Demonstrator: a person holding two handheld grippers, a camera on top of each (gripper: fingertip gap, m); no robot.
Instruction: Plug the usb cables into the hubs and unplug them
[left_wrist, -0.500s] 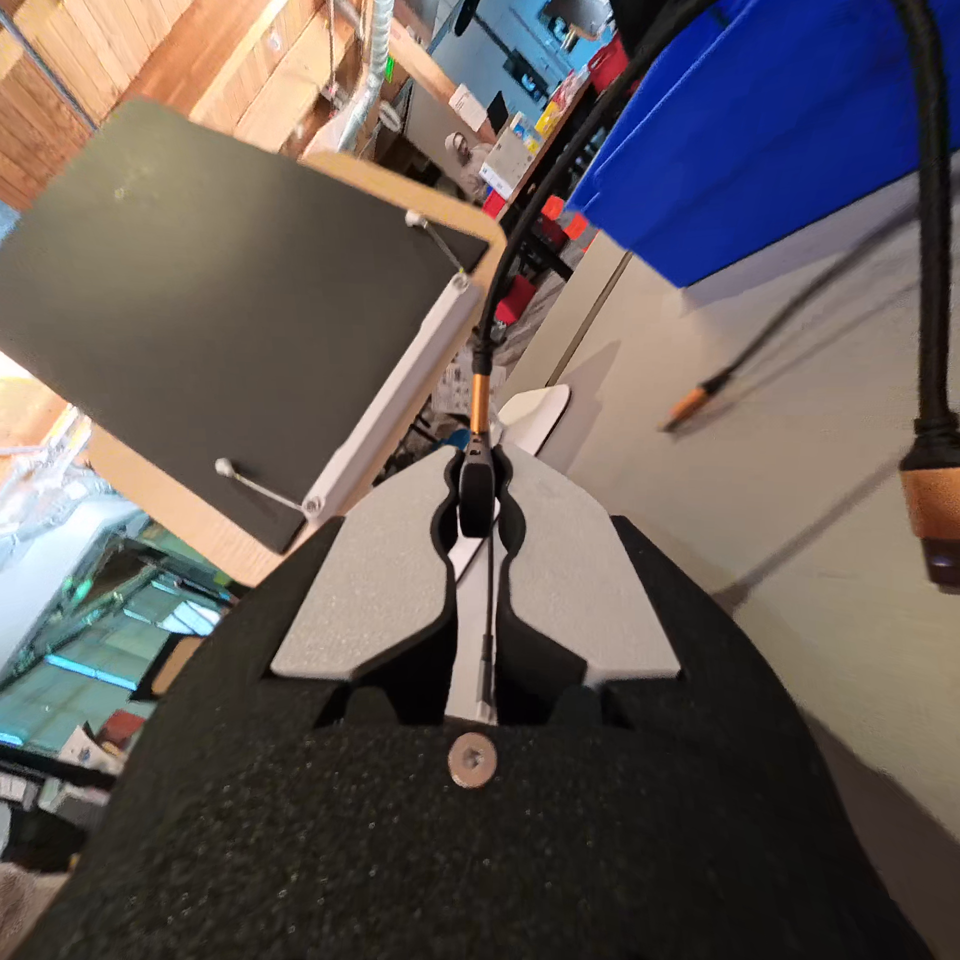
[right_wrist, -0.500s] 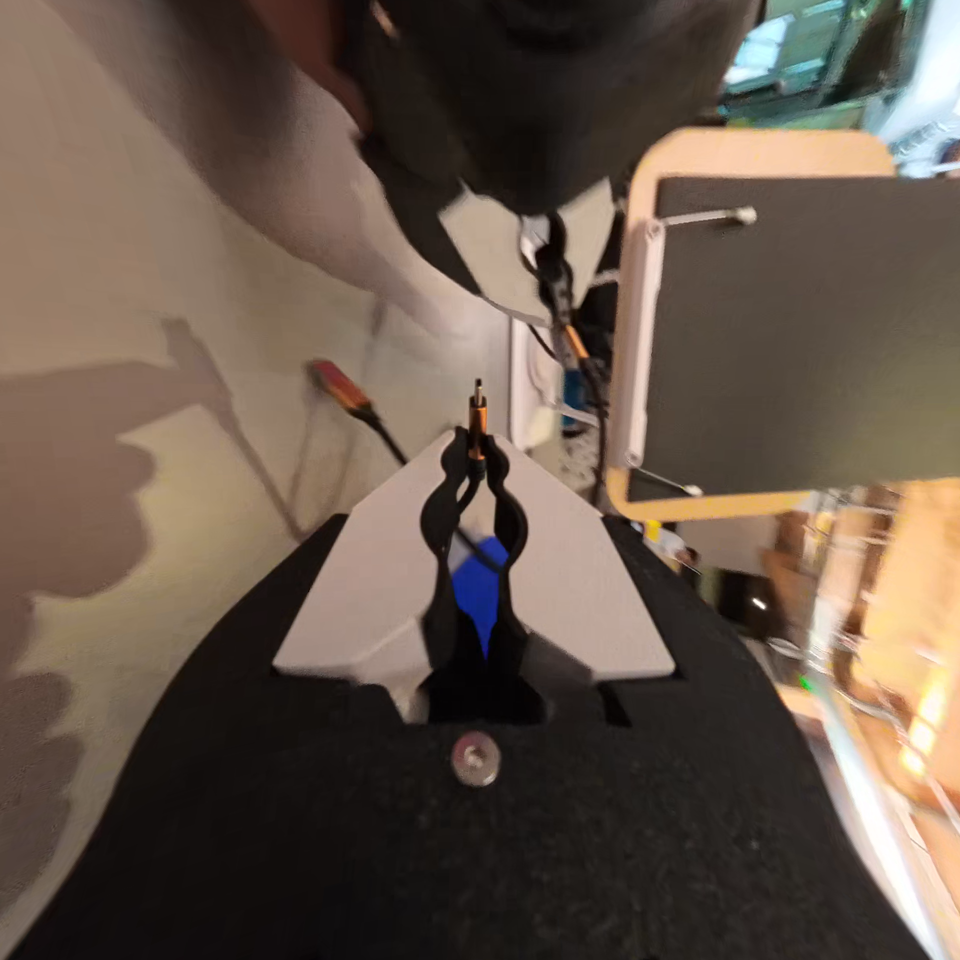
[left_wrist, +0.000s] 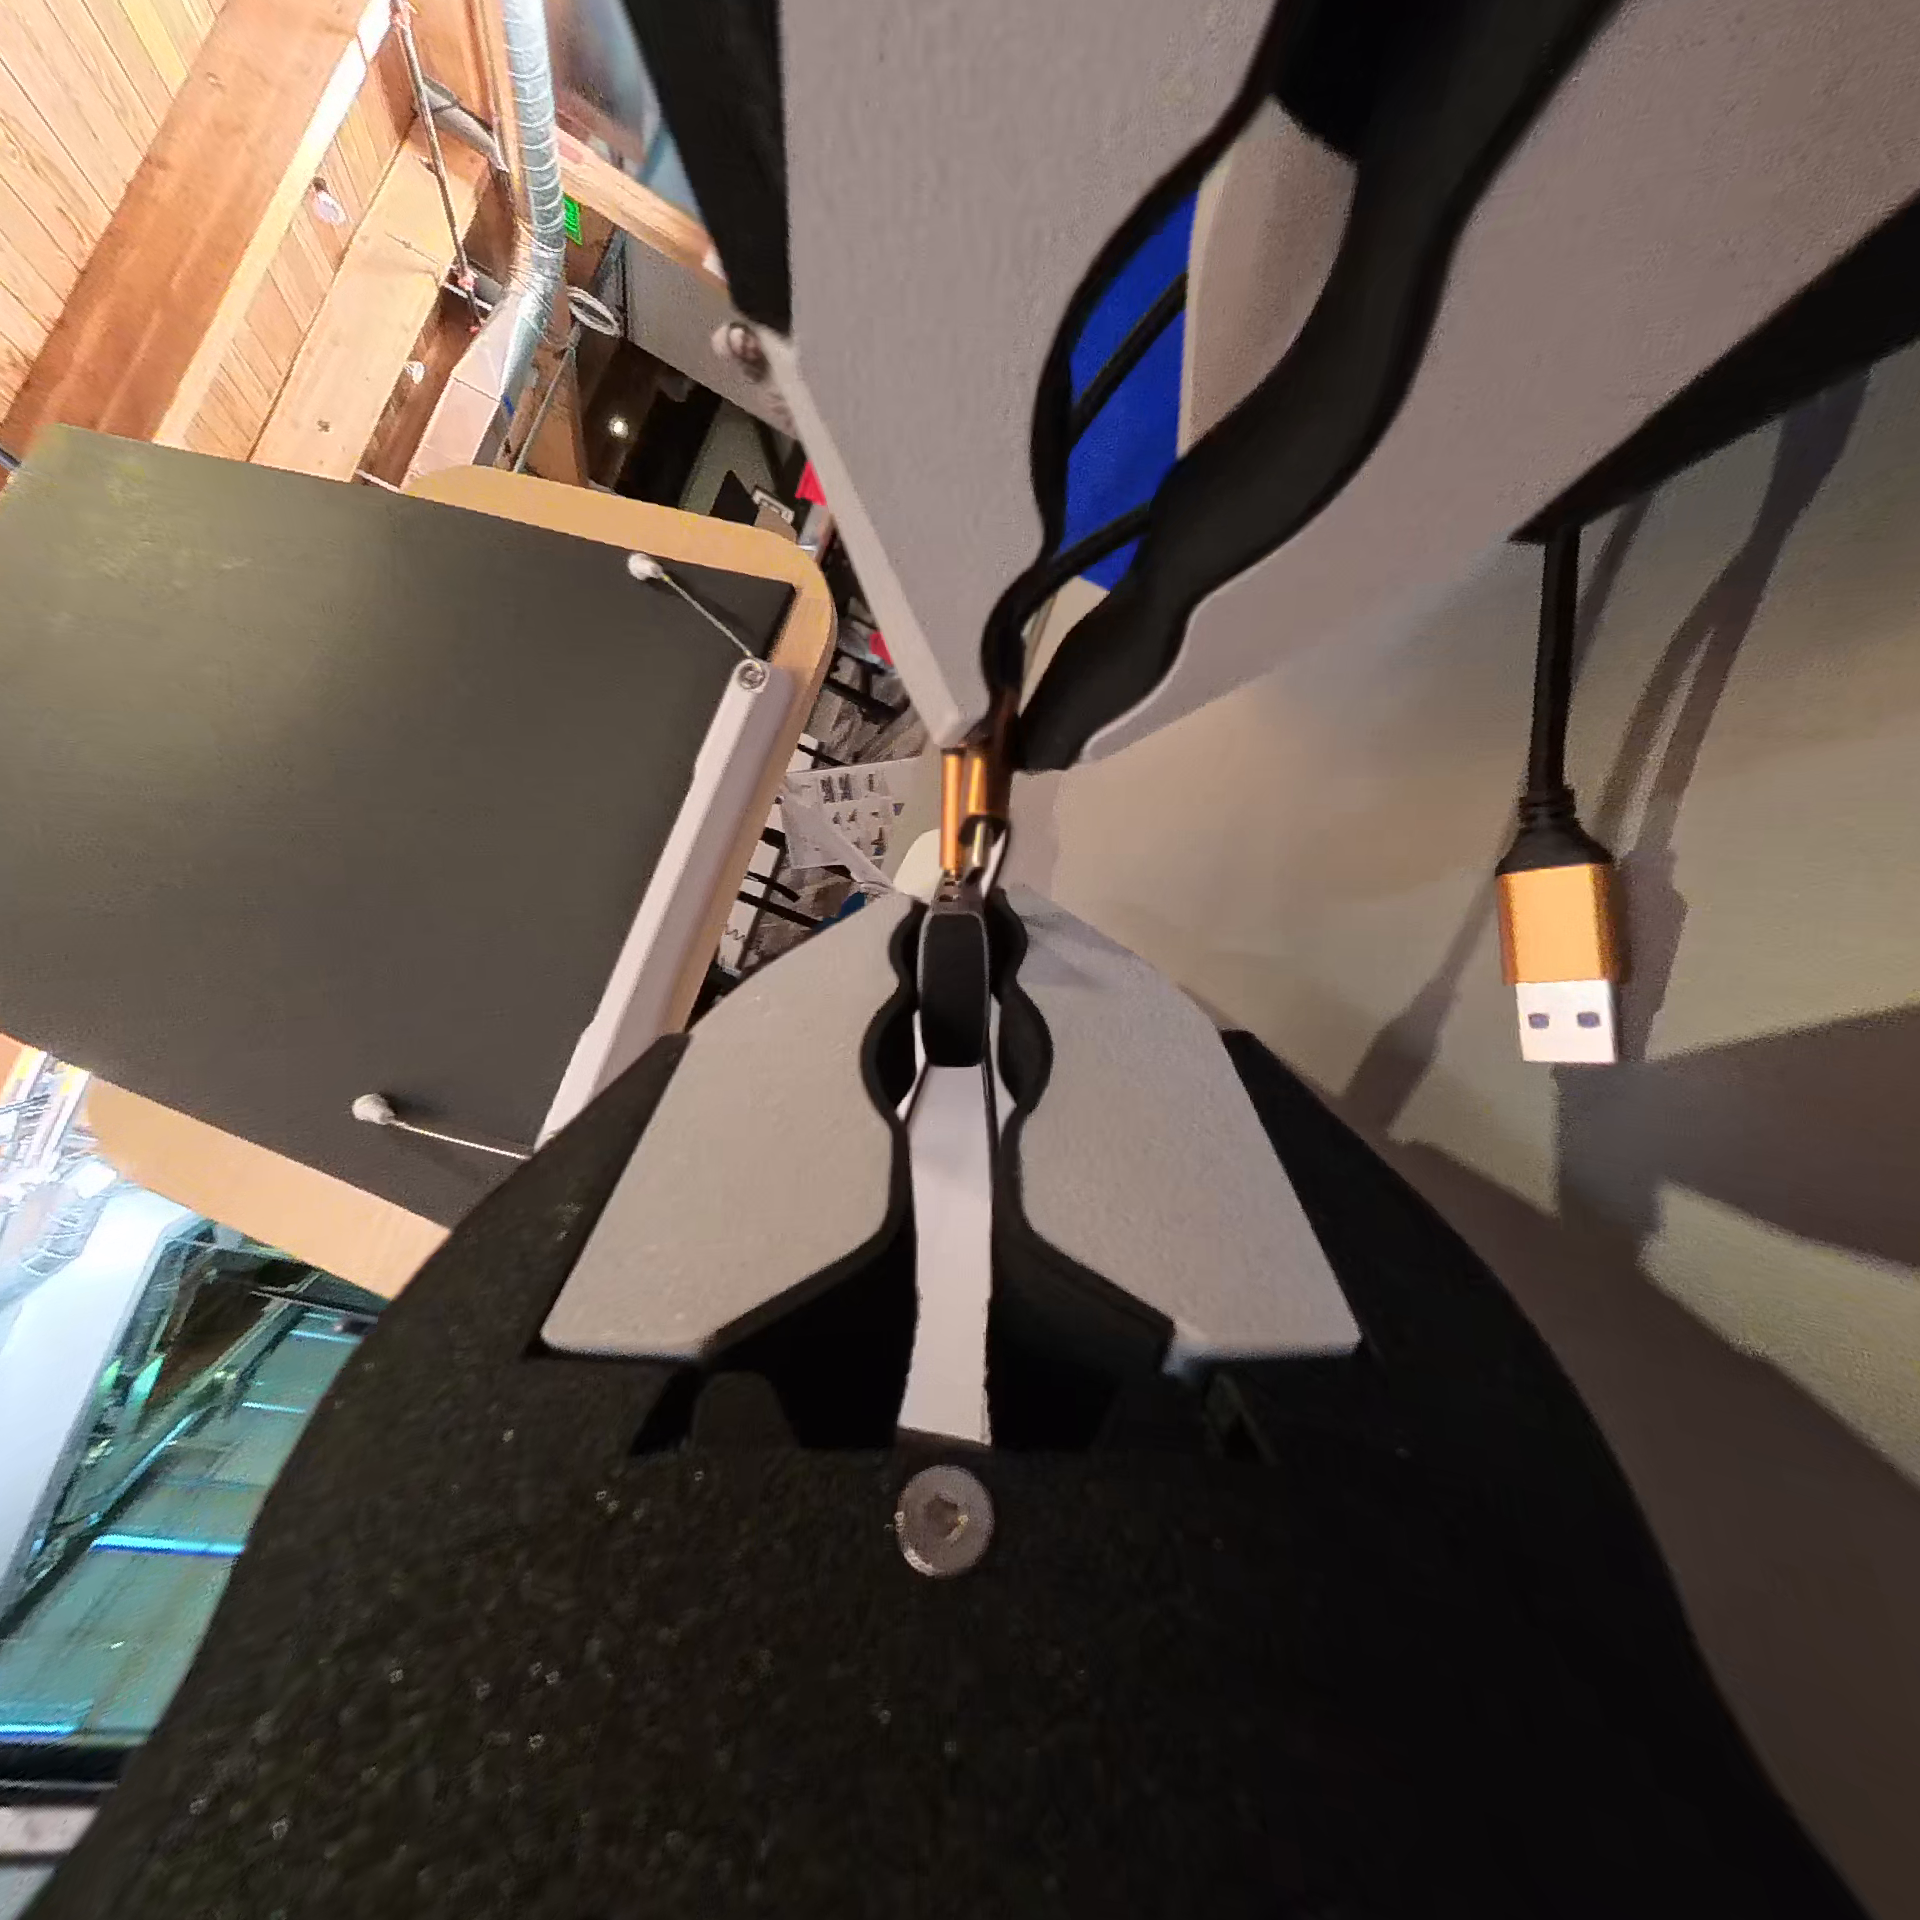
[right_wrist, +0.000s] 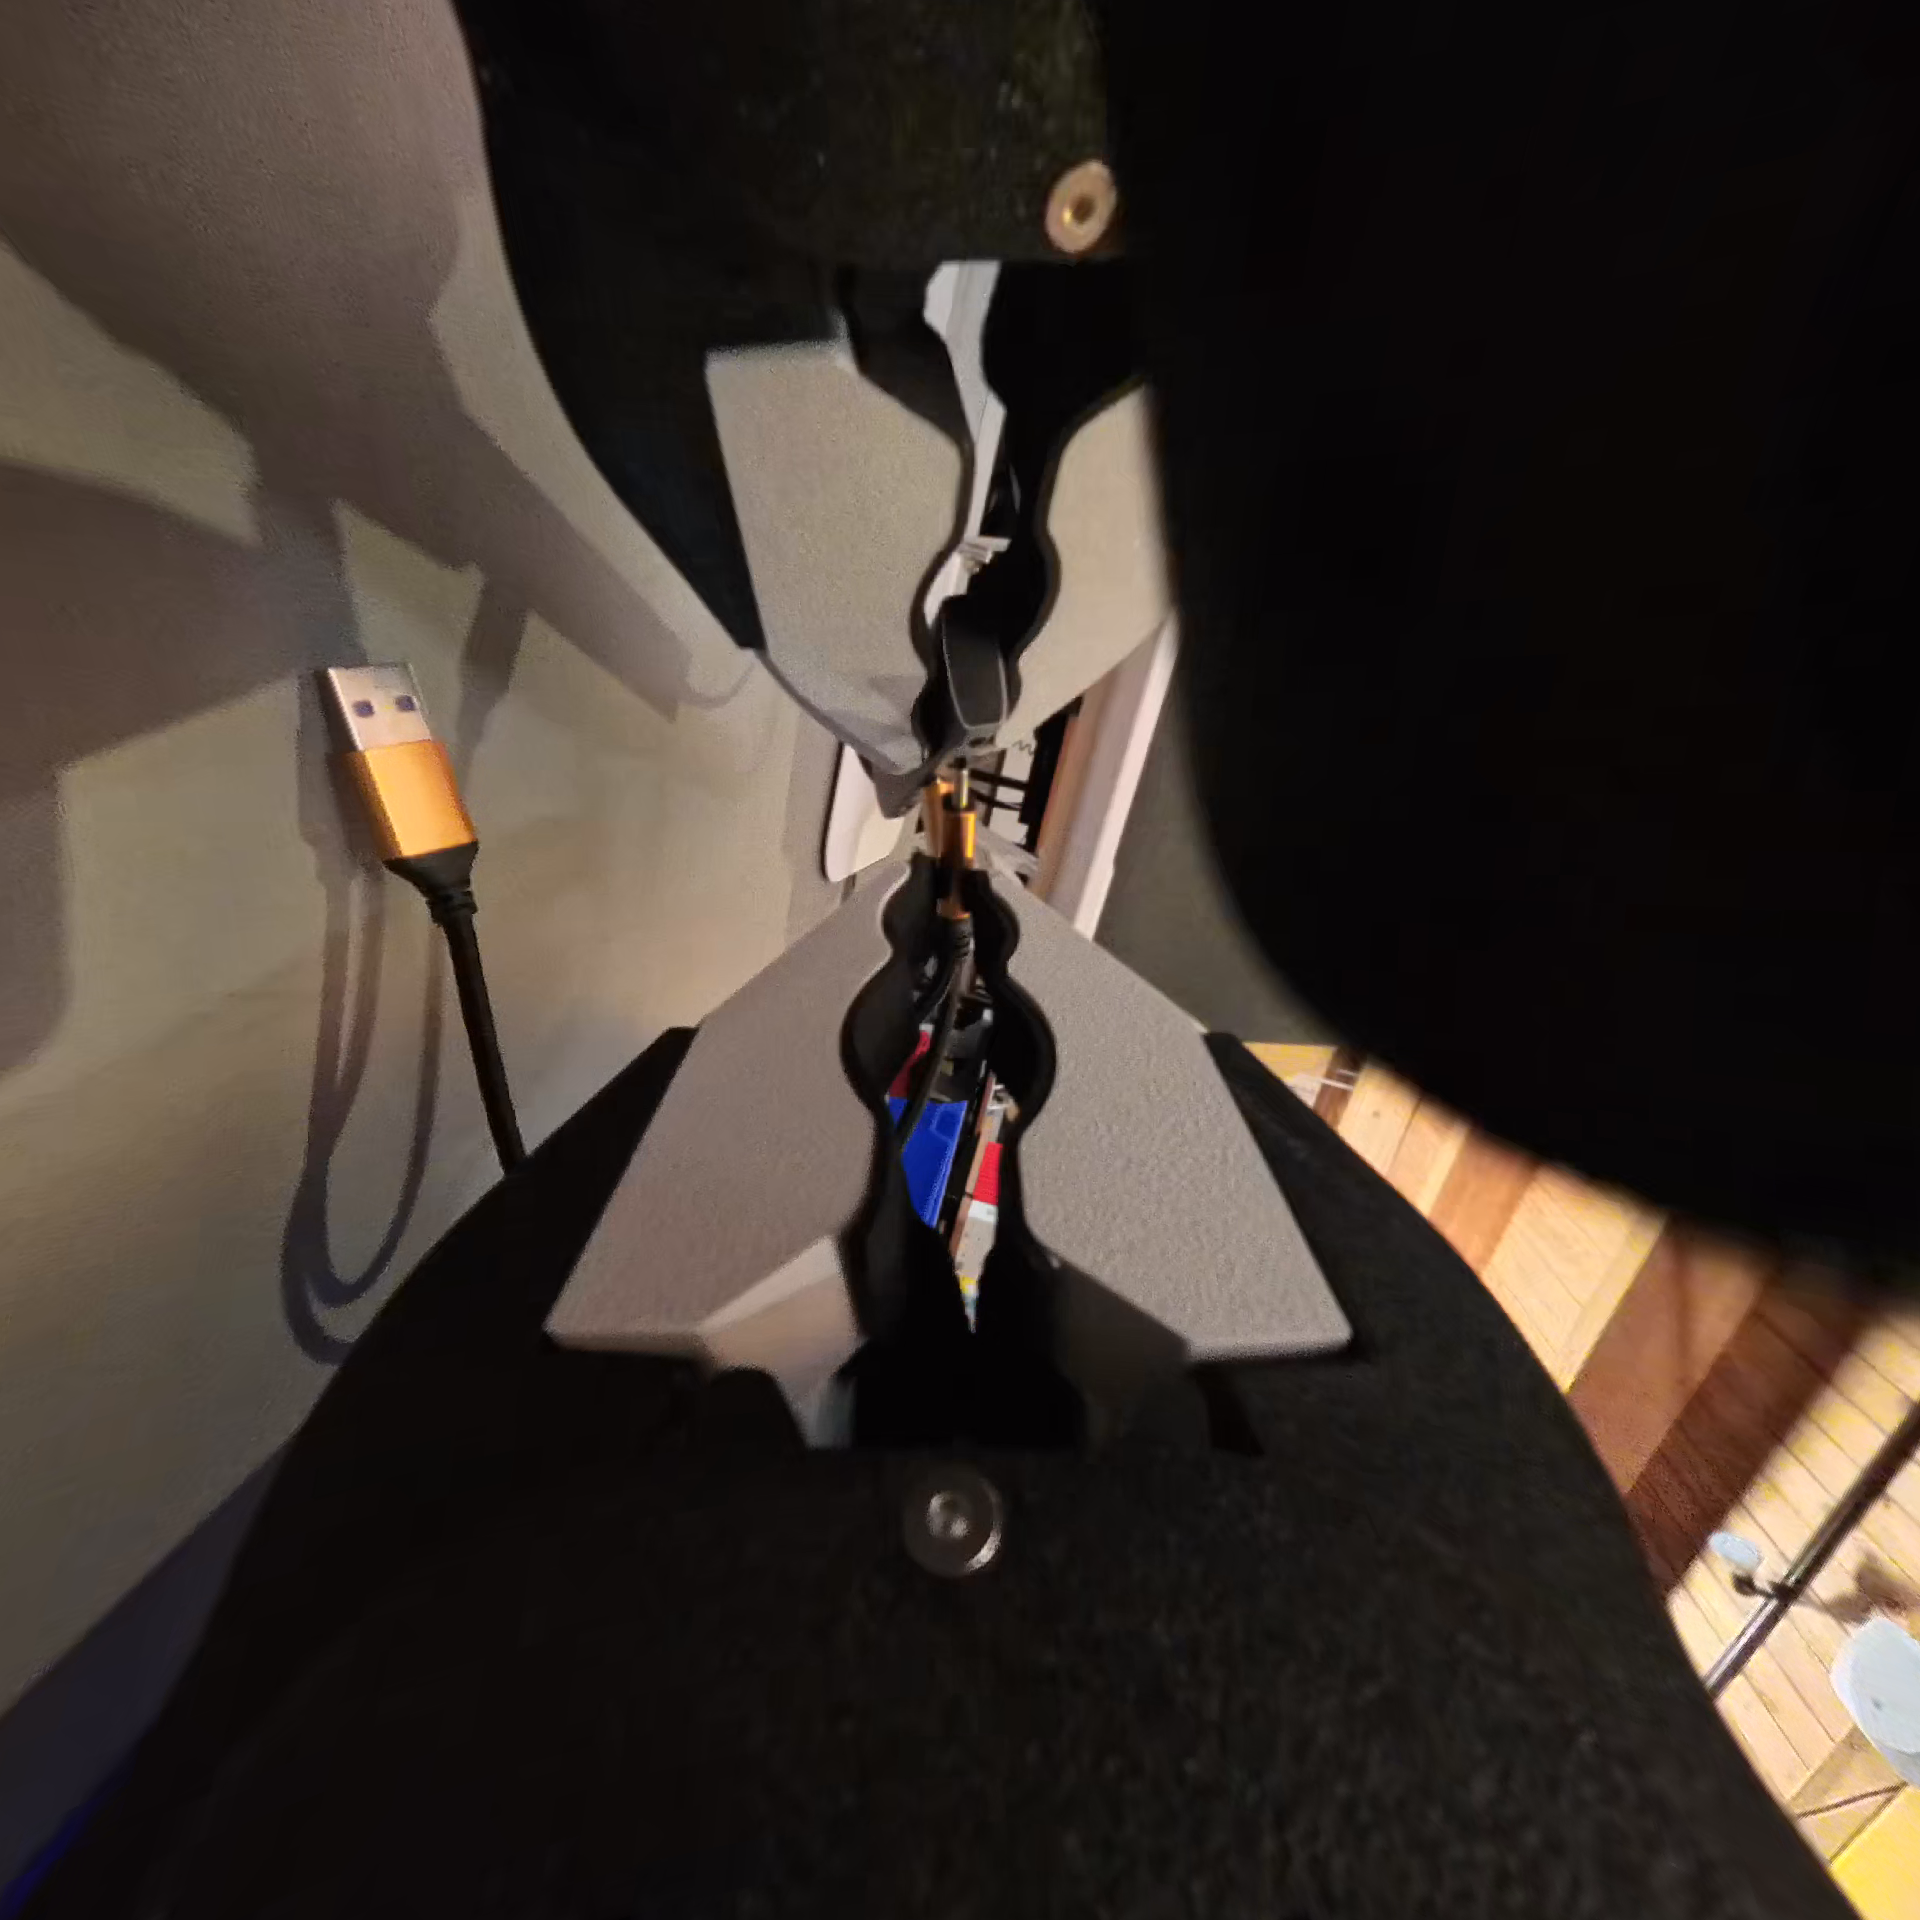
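Left tongs (left_wrist: 951, 914) clamped on small black device (left_wrist: 951, 987).

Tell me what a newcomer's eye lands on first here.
Two grippers meet tip to tip at centre: the left gripper pinches a small black device, the right gripper a thin orange-sleeved plug pointed at it. Off to the side, an orange USB plug dangles on its black cable.

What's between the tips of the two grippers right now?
Only the small orange plug held by the right gripper, its tip nearly touching the black device in the left gripper; both views show this.
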